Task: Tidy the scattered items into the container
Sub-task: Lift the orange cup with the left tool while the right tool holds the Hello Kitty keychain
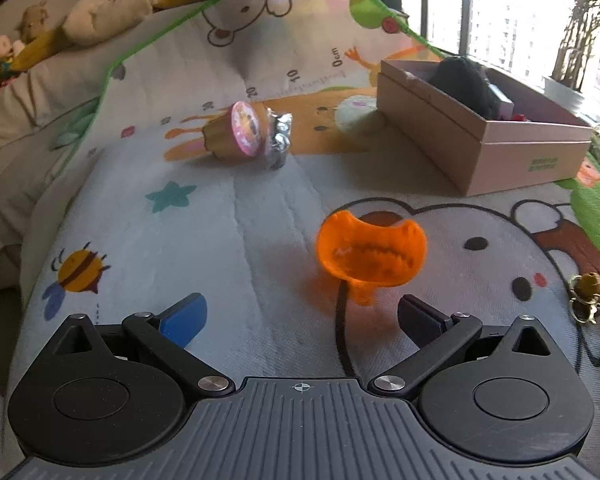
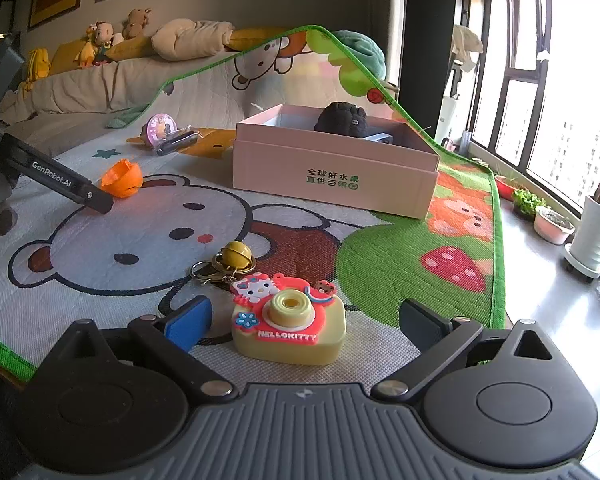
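Both hand-held grippers, left (image 1: 300, 320) and right (image 2: 306, 322), are spread wide, empty. Box (image 2: 332, 172) is partly filled; toy camera (image 2: 288, 328), keyring (image 2: 236, 258), orange piece (image 1: 370, 252), cup (image 1: 240, 130) are left on the mat (image 2: 380, 264).

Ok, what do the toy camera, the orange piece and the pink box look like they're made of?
Toy camera: probably soft rubber or silicone; matte, rounded moulded edges, raised coloured shapes on the front.
Orange piece: likely translucent plastic; light glows through it and tints the mat.
Pink box: looks like matte cardboard; sharp folded edges, printed green lettering, no shine.
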A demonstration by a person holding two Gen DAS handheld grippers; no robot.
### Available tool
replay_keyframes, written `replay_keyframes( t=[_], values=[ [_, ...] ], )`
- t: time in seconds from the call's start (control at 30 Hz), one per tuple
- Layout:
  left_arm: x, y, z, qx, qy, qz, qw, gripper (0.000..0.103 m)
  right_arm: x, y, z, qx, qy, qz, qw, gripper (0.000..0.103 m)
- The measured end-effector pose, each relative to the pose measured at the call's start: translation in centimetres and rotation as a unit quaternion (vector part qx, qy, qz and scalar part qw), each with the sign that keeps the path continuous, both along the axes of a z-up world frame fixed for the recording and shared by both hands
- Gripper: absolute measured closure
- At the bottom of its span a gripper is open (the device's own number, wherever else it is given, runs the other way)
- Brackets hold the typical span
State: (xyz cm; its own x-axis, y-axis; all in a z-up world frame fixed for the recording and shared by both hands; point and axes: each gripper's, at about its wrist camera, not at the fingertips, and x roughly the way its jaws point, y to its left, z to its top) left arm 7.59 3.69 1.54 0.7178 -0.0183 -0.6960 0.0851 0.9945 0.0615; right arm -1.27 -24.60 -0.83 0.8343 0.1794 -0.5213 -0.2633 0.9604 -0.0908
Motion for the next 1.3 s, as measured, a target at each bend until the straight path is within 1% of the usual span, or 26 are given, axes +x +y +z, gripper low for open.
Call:
replay_keyframes(
  t=[0.13,0.2,0.3,0.47,0.63,0.73,0.77,0.8,0.83,0.87,0.97,1.03,1.07,1.23,1.3],
  values=[
    [-0.6,-0.6,0.5,-0.031,-0.021,-0.056,0.9977,0.000,0.0,0.0,0.0,0.001,0.000,-0.001,1.000,0.002],
    [-0.7,-1.3,0.8,-0.025,-0.038,-0.086,0.9953,0.000,0.0,0.0,0.0,0.002,0.000,-0.002,1.000,0.002],
    [-0.1,-2.2,0.7,-0.007,-0.049,-0.107,0.9930,0.000,0.0,0.0,0.0,0.002,0.000,-0.002,1.000,0.002],
    [1.7,-2.4,0.2,-0.011,-0.047,-0.112,0.9925,0.000,0.0,0.0,-0.1,0.001,-0.001,-0.002,1.000,0.002],
    [2.8,-1.9,-0.3,-0.035,-0.036,-0.109,0.9928,0.000,-0.2,0.1,0.1,-0.007,-0.006,0.001,1.000,0.002],
    [3.2,-1.8,-0.7,-0.047,-0.031,-0.109,0.9925,0.000,-0.7,0.5,0.5,-0.006,-0.008,0.022,1.000,0.002],
    [3.3,-1.9,-0.7,-0.049,-0.031,-0.110,0.9923,0.004,-0.9,0.7,0.7,-0.002,-0.009,0.031,0.999,0.002],
    [3.4,-1.9,-0.8,-0.050,-0.031,-0.111,0.9921,0.012,-1.0,0.9,0.8,0.000,-0.009,0.037,0.999,0.002],
    [3.3,-2.0,-0.8,-0.049,-0.034,-0.109,0.9922,0.033,-1.0,1.0,0.9,0.000,-0.009,0.040,0.999,0.003],
    [3.2,-2.1,-0.7,-0.045,-0.038,-0.107,0.9925,0.041,-1.0,1.2,1.1,0.001,-0.007,0.041,0.999,0.004],
    [2.6,-2.0,-0.1,-0.058,-0.046,-0.110,0.9911,0.041,-0.6,1.2,1.4,0.009,0.006,0.038,0.999,0.012],
    [1.8,-2.1,0.3,-0.058,-0.056,-0.115,0.9901,0.041,-0.1,1.1,1.6,0.019,0.019,0.034,0.999,0.019],
    [1.4,-2.2,0.6,-0.058,-0.060,-0.118,0.9896,0.041,0.0,1.1,1.7,0.021,0.023,0.030,0.999,0.021],
    [-0.7,-2.6,1.7,-0.067,-0.078,-0.129,0.9863,0.041,0.4,0.8,2.0,0.025,0.035,0.020,0.999,0.022],
    [-1.3,-3.0,2.2,-0.068,-0.087,-0.136,0.9845,0.041,0.7,0.7,1.9,0.034,0.049,0.018,0.998,0.022]
  ],
)
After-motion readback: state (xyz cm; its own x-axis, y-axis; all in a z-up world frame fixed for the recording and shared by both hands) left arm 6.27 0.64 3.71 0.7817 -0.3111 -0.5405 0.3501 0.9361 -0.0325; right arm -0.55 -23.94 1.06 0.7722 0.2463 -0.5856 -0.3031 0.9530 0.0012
